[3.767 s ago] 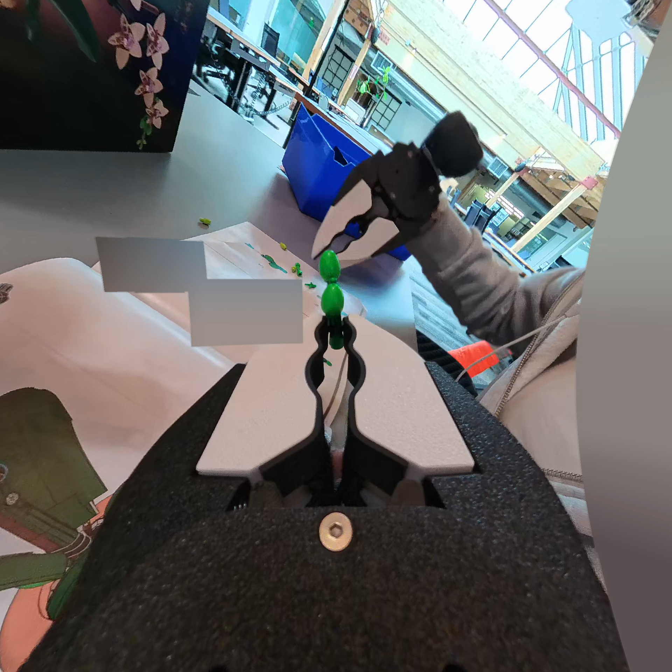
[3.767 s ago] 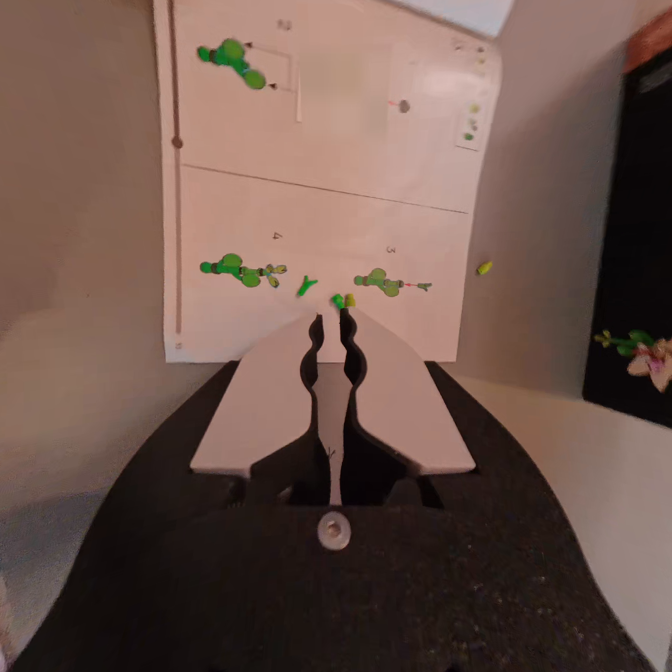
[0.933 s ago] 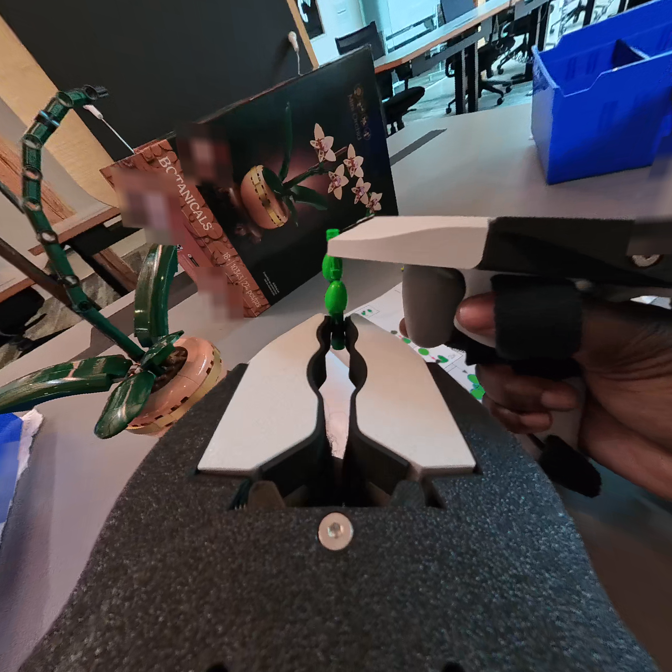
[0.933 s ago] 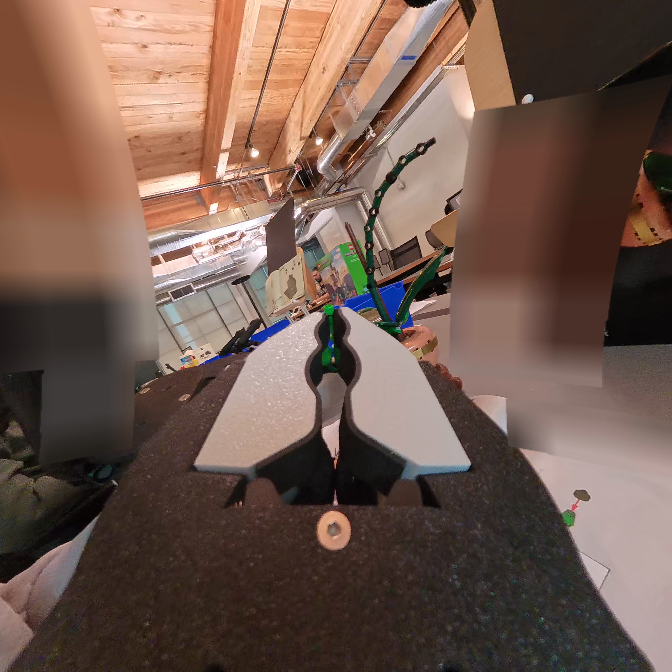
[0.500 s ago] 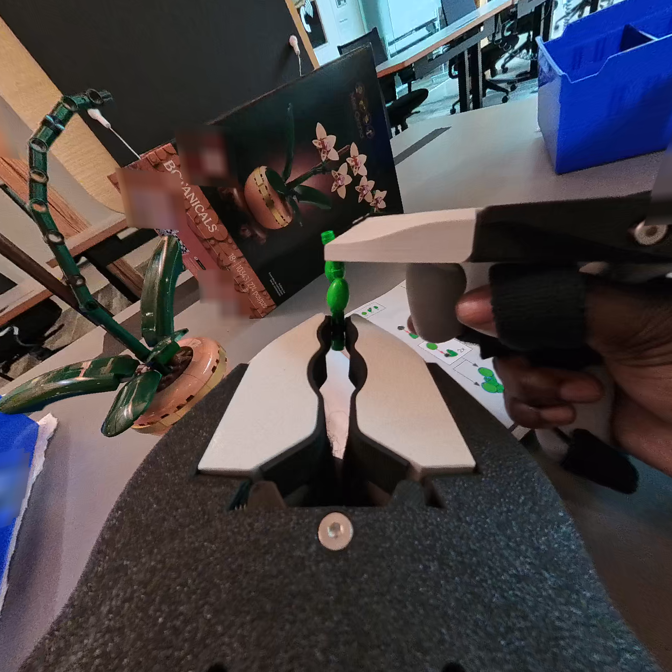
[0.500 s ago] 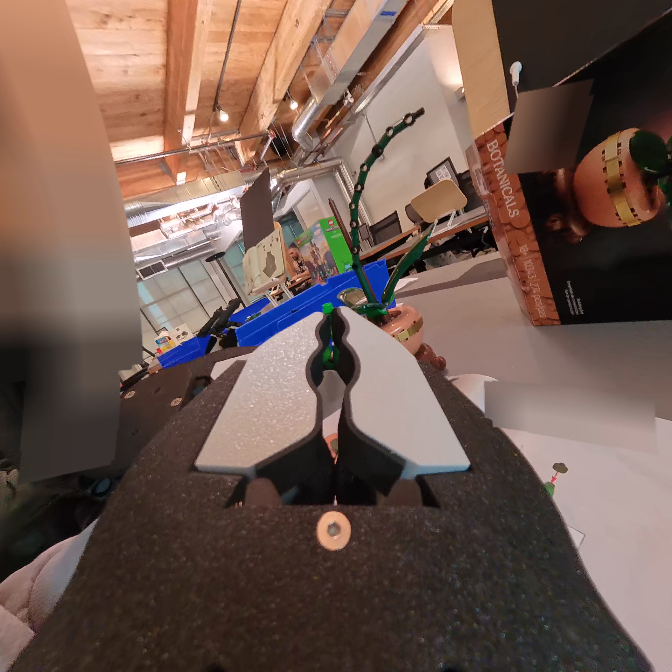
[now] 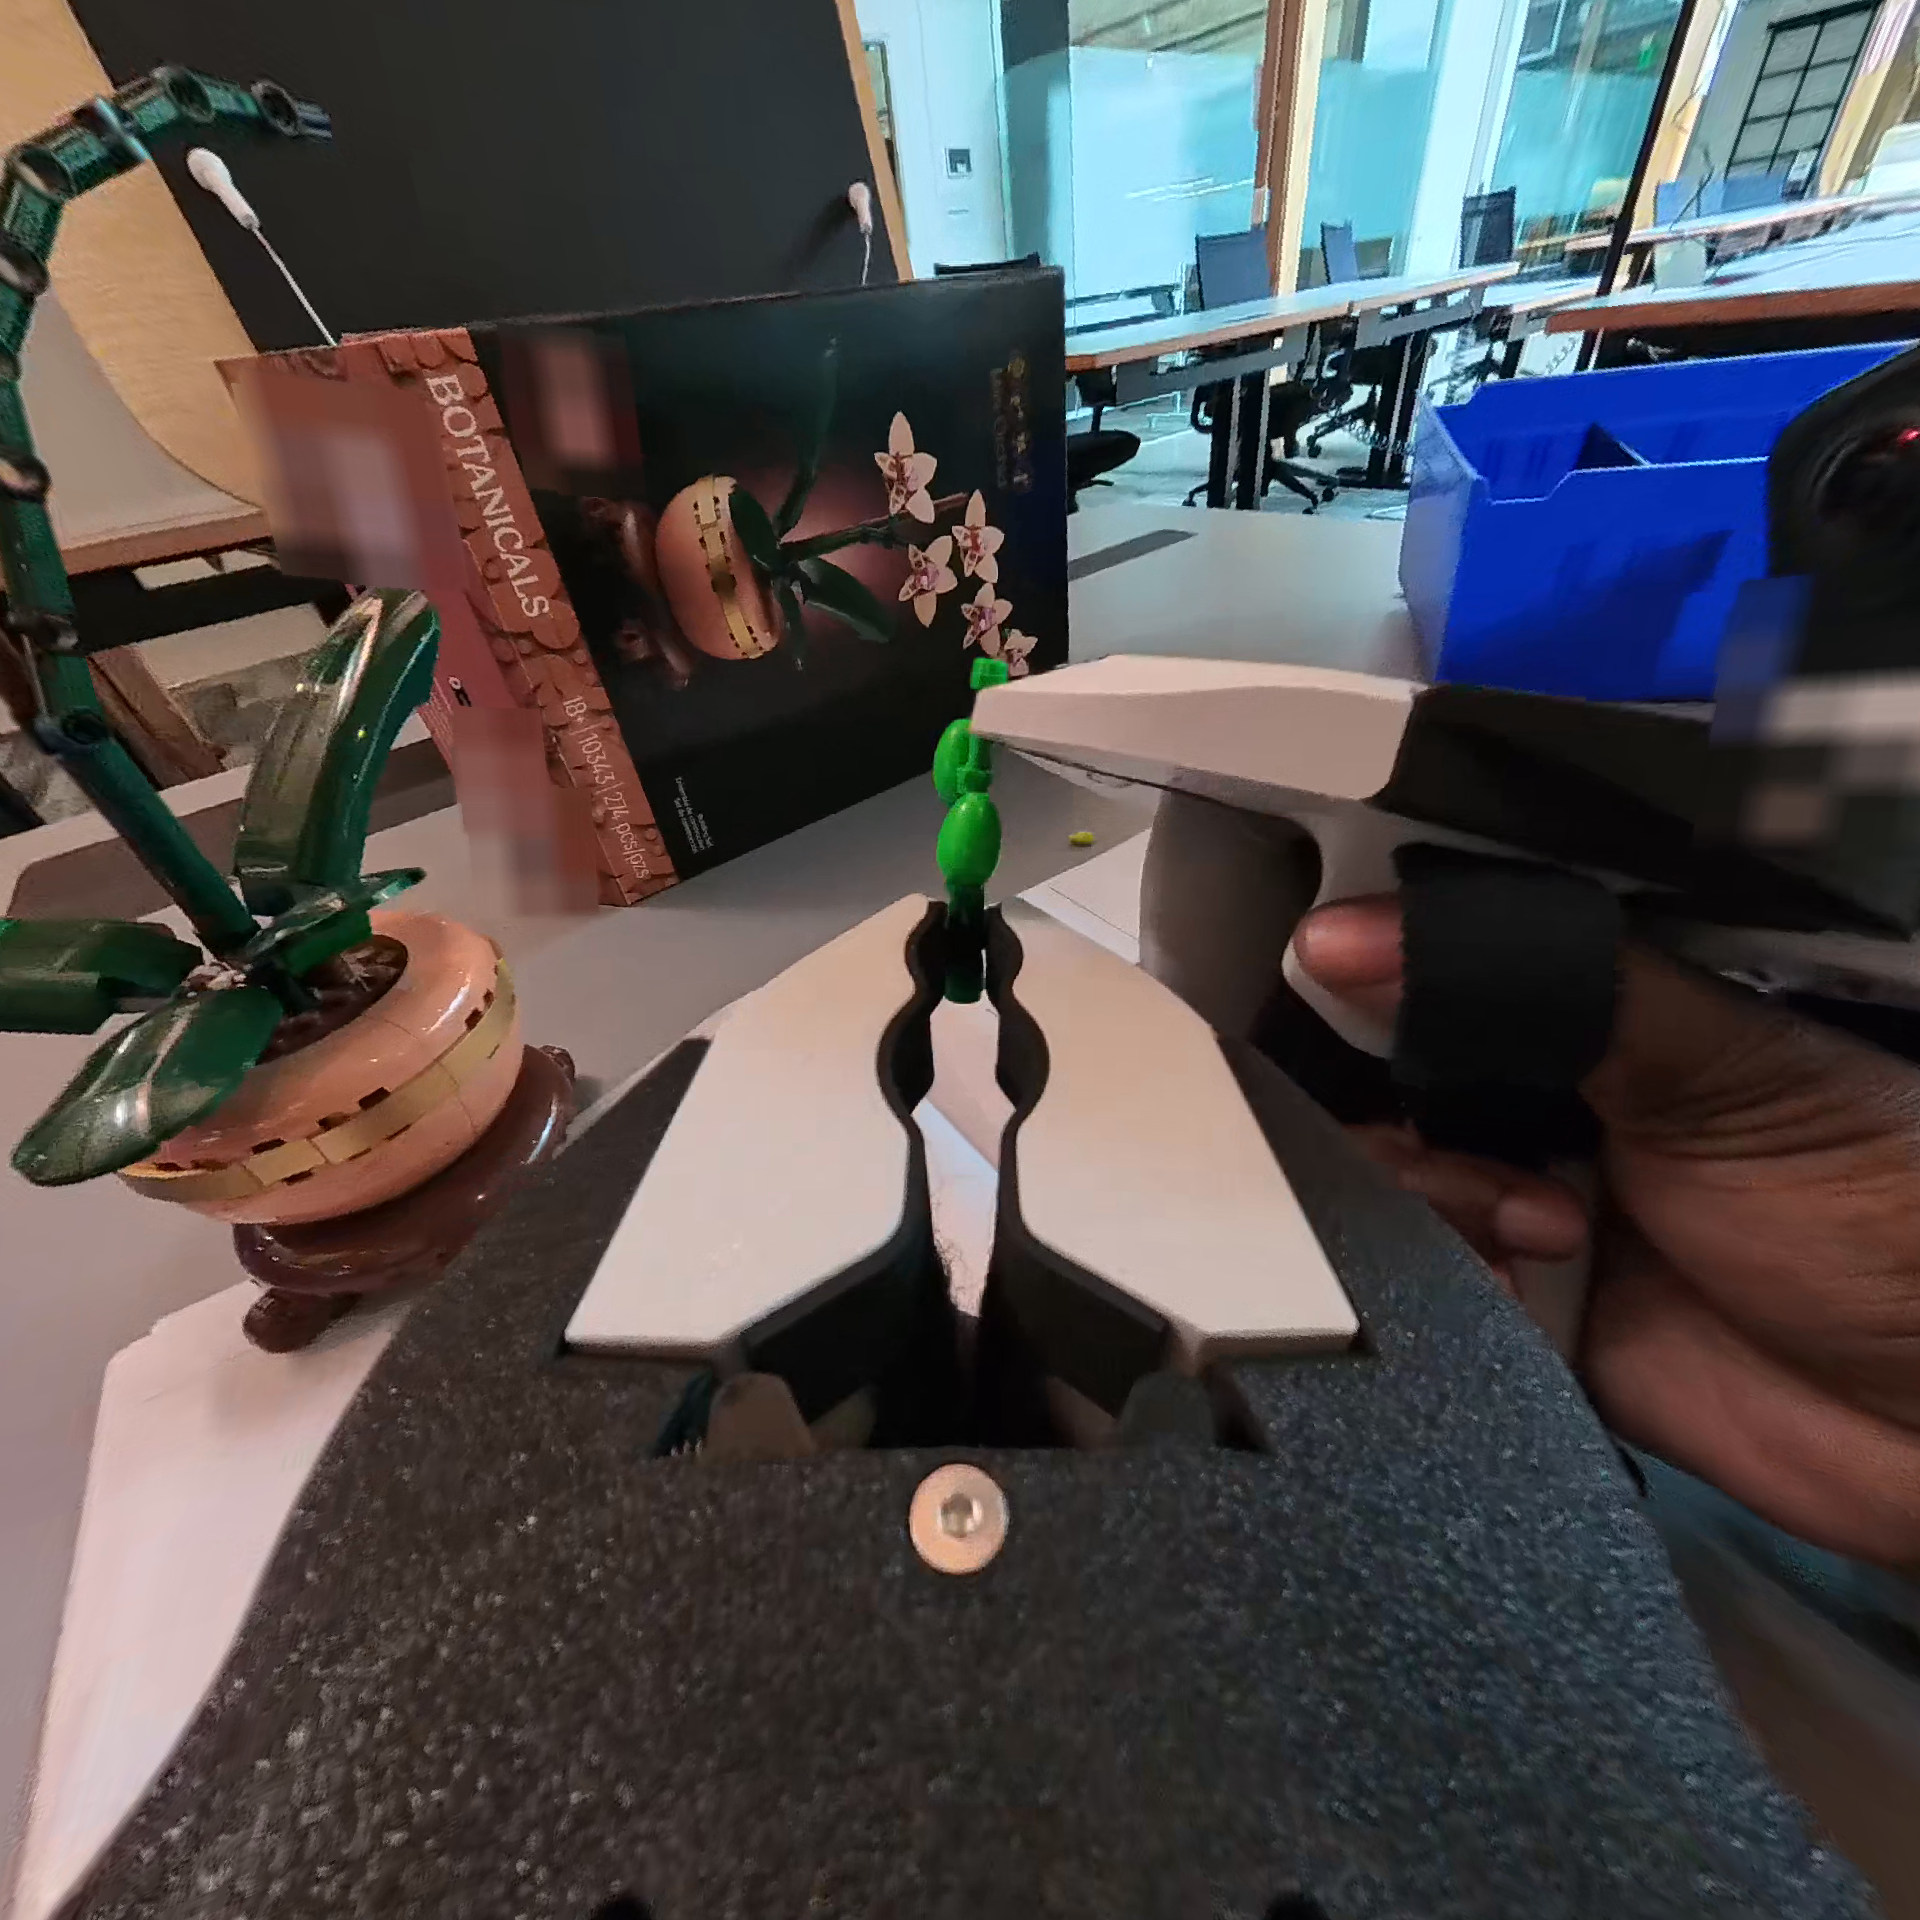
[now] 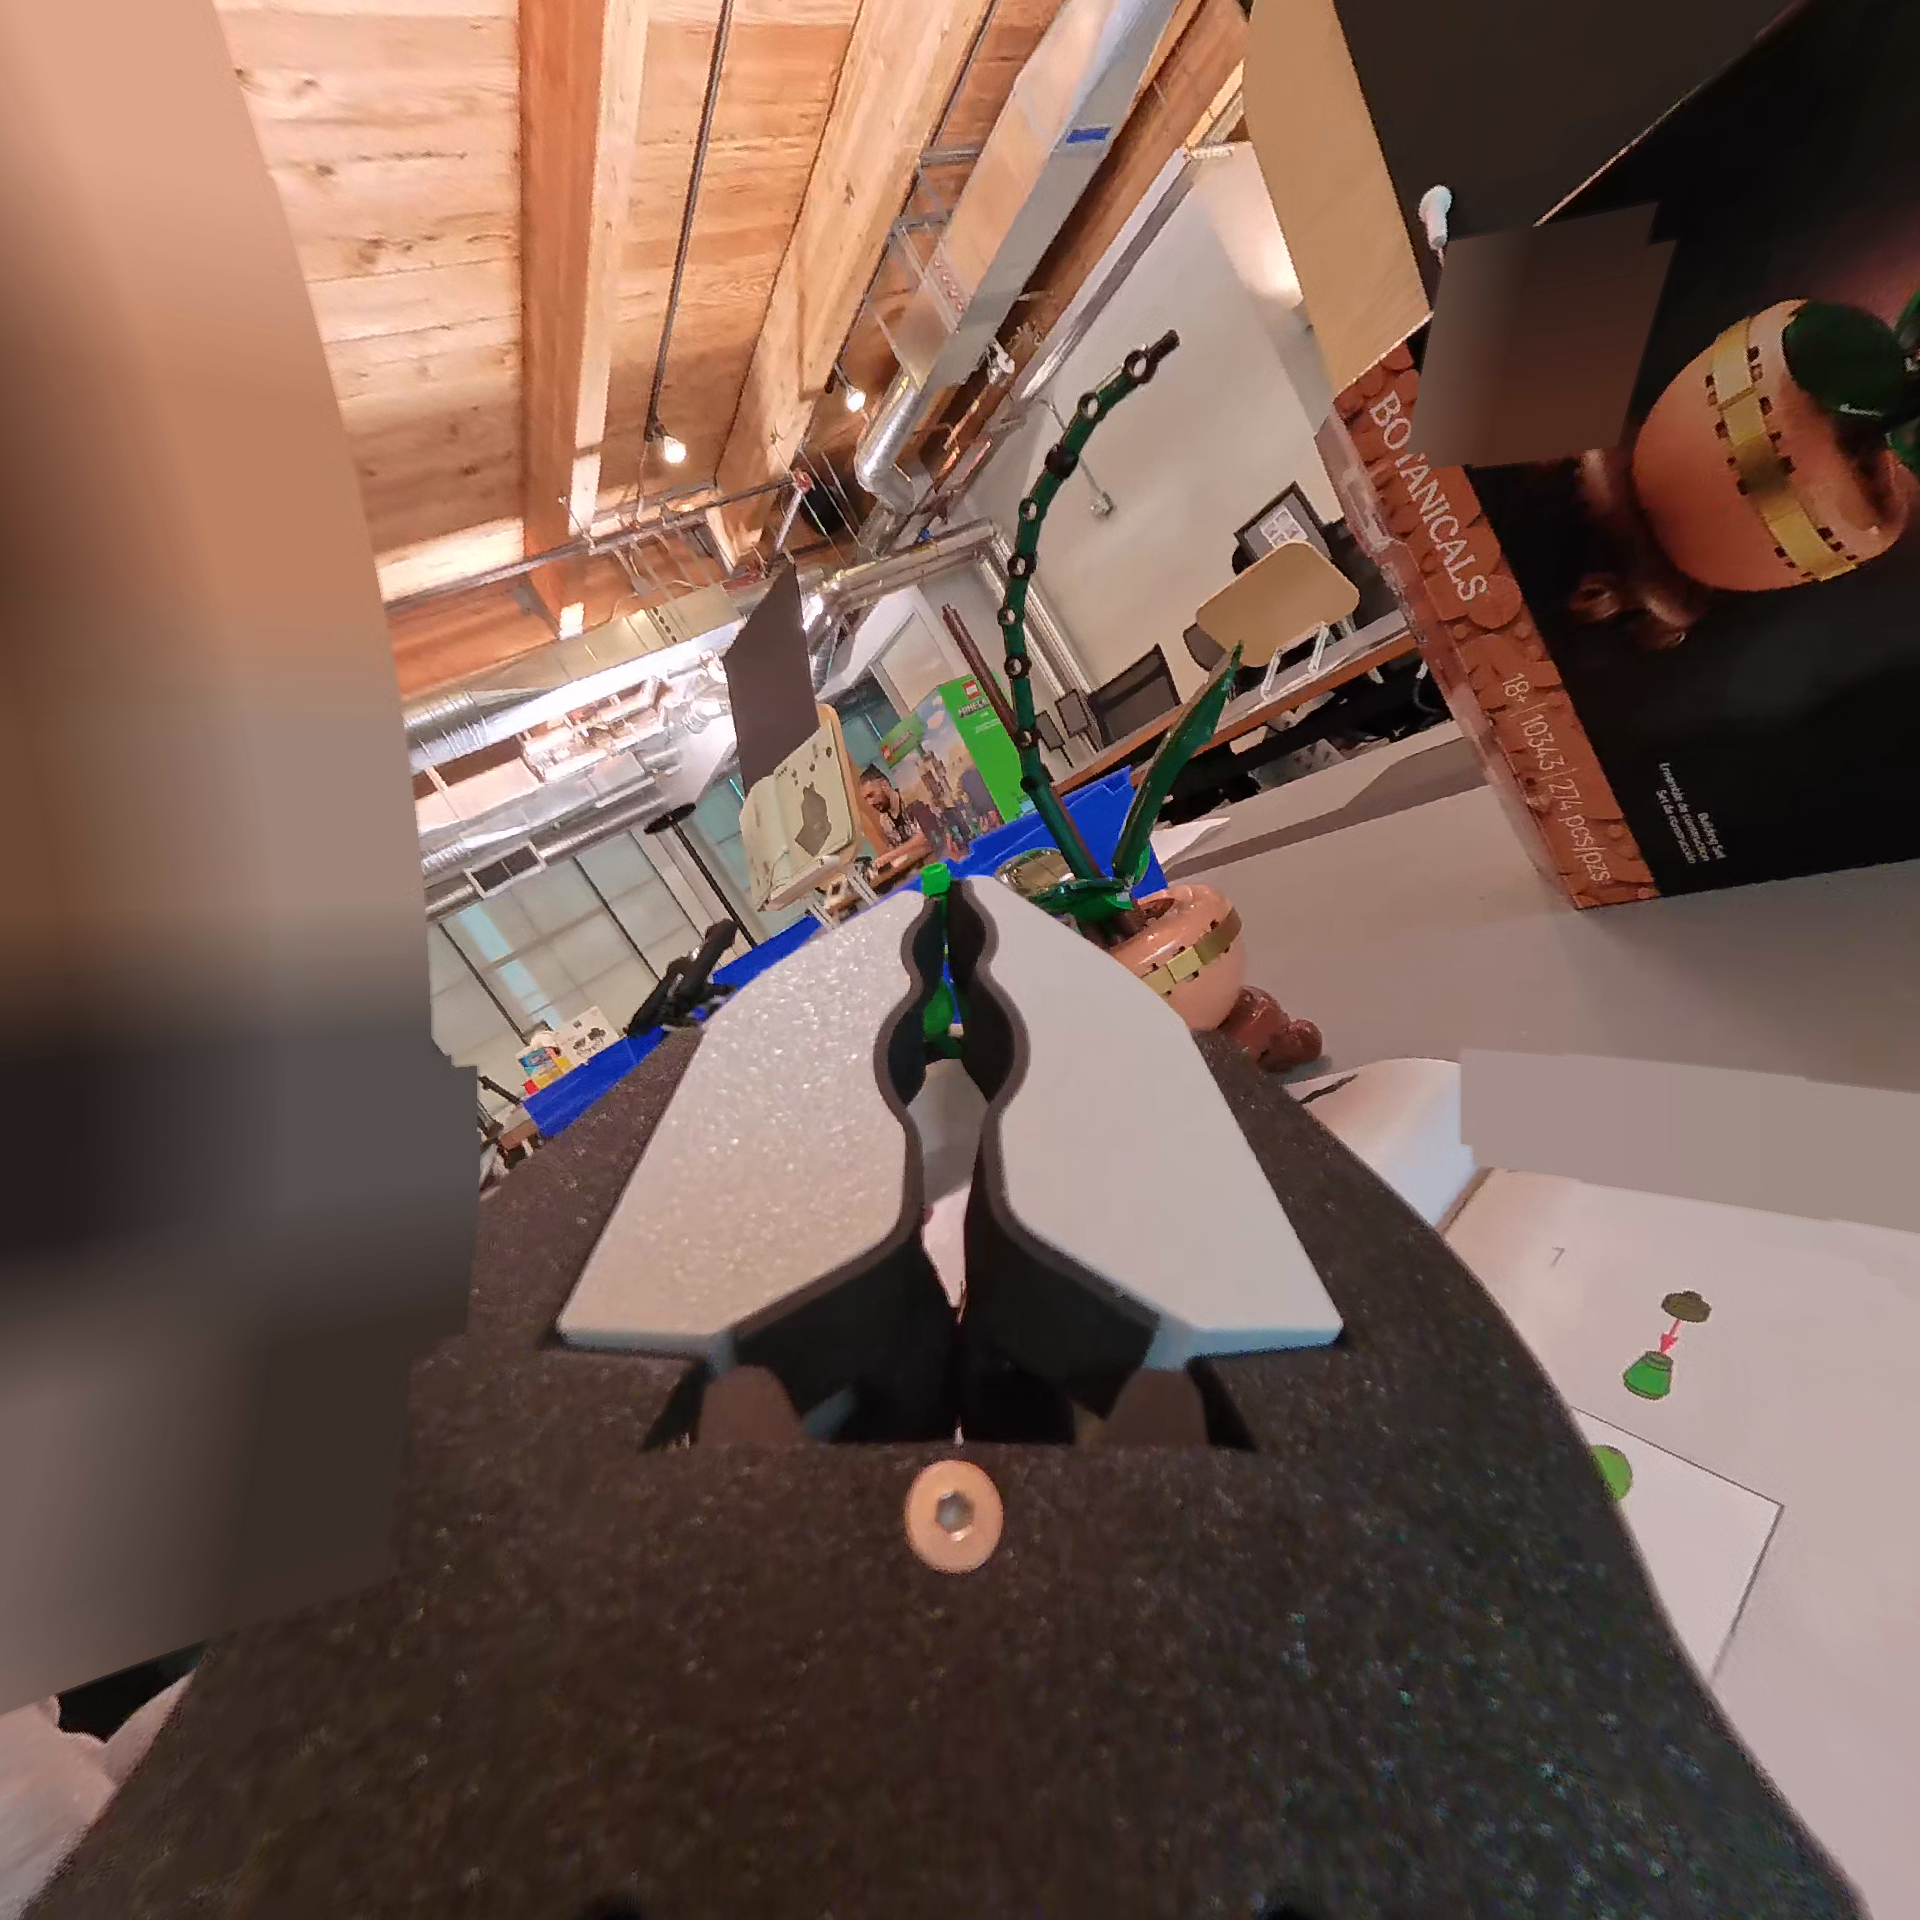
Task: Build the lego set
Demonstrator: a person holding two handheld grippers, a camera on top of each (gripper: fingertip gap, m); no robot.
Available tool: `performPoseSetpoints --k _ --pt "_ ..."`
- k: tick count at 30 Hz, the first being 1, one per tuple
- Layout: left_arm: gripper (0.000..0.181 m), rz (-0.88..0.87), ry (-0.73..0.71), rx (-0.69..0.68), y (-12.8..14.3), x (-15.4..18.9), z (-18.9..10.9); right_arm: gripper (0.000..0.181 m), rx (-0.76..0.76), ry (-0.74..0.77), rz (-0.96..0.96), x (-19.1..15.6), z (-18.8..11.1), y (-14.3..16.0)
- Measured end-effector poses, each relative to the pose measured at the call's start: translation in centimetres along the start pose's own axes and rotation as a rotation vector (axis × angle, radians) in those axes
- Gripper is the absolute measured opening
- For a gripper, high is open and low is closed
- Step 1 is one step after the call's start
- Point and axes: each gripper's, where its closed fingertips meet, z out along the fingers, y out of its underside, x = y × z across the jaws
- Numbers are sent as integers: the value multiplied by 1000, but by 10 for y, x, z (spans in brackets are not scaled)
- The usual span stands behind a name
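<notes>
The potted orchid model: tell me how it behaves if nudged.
Probably top-heavy: the potted orchid model carries a tall arching stem over a small brown foot, so it may tip. Its leaves look clipped on and could pop off.

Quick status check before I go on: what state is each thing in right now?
left gripper: jaws shut on green stem's lower end
right gripper: jaws shut on green stem's upper end
green stem: upright, held at both ends
orchid pot: standing, leaves and stalk fitted
set box: standing upright
</notes>
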Motion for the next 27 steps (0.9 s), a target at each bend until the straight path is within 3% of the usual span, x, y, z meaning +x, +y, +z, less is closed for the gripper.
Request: performPoseSetpoints --k 9,27 --pt "6 92 -36 -13 9 -1 1 1 -115 47 -66 5 -3 8" --pt "6 111 -45 -16 9 0 1 1 -155 62 -85 8 -4 10"
